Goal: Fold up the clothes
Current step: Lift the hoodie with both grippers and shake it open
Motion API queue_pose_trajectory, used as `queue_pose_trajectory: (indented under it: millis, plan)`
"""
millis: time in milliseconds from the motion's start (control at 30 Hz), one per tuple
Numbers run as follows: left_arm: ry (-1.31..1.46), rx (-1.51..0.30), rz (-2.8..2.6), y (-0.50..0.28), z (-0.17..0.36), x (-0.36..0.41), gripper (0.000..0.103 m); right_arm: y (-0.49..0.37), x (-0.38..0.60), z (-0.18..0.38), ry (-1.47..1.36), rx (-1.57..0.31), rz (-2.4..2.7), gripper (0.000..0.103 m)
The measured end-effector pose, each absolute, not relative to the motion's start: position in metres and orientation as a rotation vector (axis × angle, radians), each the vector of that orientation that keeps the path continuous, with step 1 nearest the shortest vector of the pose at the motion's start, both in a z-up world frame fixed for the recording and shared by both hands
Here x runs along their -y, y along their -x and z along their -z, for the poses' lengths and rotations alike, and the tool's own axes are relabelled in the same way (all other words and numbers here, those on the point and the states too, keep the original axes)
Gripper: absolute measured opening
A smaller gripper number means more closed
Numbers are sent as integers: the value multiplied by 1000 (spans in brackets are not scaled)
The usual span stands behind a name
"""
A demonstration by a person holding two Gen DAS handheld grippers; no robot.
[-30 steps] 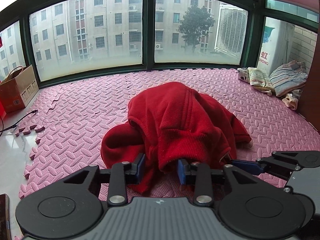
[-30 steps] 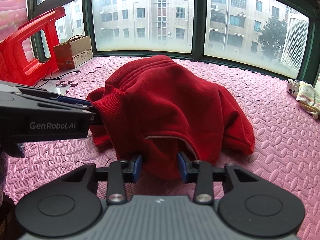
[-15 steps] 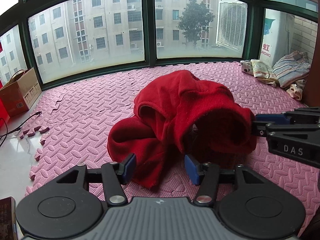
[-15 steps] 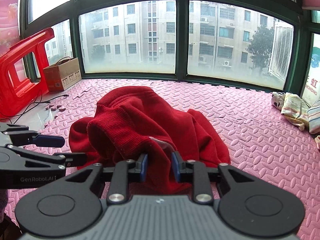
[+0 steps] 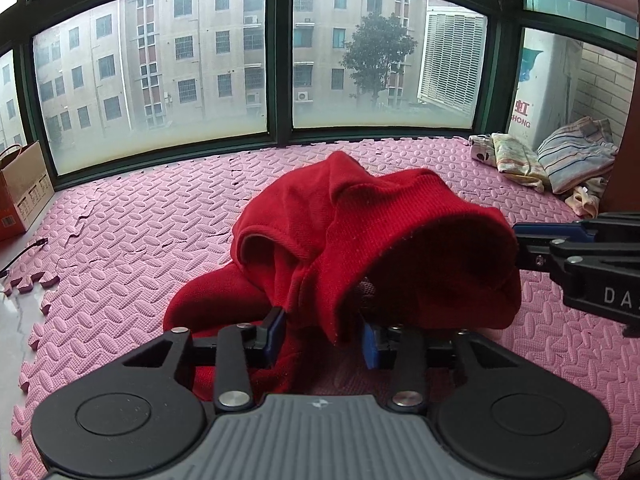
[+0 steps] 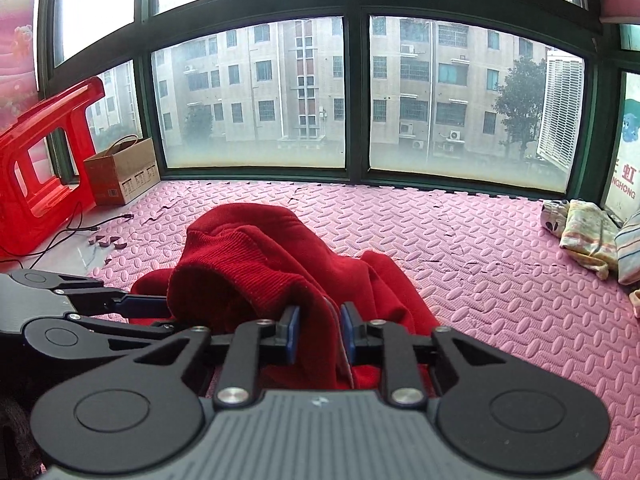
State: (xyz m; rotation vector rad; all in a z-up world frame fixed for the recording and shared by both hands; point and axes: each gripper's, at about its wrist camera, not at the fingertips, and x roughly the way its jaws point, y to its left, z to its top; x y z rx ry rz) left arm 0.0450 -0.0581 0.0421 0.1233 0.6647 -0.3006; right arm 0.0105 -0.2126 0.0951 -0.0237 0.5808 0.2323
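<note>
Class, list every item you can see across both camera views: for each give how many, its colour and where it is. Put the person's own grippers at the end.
Red sweater: one, red, bunched at the middle of the mat, hem lifted.
Foam mat: one, pink, interlocking tiles covering the floor.
Pile of clothes: one pile, striped and pale patterned, far right corner.
Cardboard box: one, brown, by the window at the left.
Plastic stool: one, red, on its side at far left.
Cable: one, black, on the bare floor at the left.
Windows: several panes, dark green frames, along the back.
Left gripper: black with blue pads, open, sweater fabric between the pads.
Right gripper: black with blue pads, shut on the sweater's edge.
</note>
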Motion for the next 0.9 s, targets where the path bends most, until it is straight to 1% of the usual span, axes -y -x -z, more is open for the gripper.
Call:
queue_pose_trajectory:
  millis: [33, 67, 100, 167, 267, 467, 633, 733, 800, 900]
  plan:
    - [-127, -661, 303, -48, -42, 59, 31, -11, 213, -96, 27, -578, -235, 18]
    - [-130, -657, 305, -50, -42, 60, 20, -13, 214, -97, 37, -572, -243, 16]
    - [-134, -654, 308, -53, -42, 61, 16, -14, 215, -97, 36, -571, -250, 15]
    - [-151, -638, 311, -54, -44, 61, 12, -16, 217, -99, 32, -570, -262, 12]
    - [-183, -604, 316, -50, -55, 57, 8, -17, 222, -103, 16, -568, -280, 11]
    - [-212, -541, 306, -42, -82, 43, 8, -11, 228, -119, 47, -511, -270, 3]
    - [-214, -541, 292, -37, -90, 31, 7, -1, 232, -125, 35, -511, -318, 4]
    - [-200, -545, 279, -36, -92, 26, 7, 7, 223, -115, 58, -544, -336, 17]
    - [-195, -548, 273, -37, -93, 25, 7, 10, 215, -105, 70, -573, -357, 34]
    - [-195, -547, 273, -38, -95, 26, 7, 12, 197, -87, 110, -614, -388, 44]
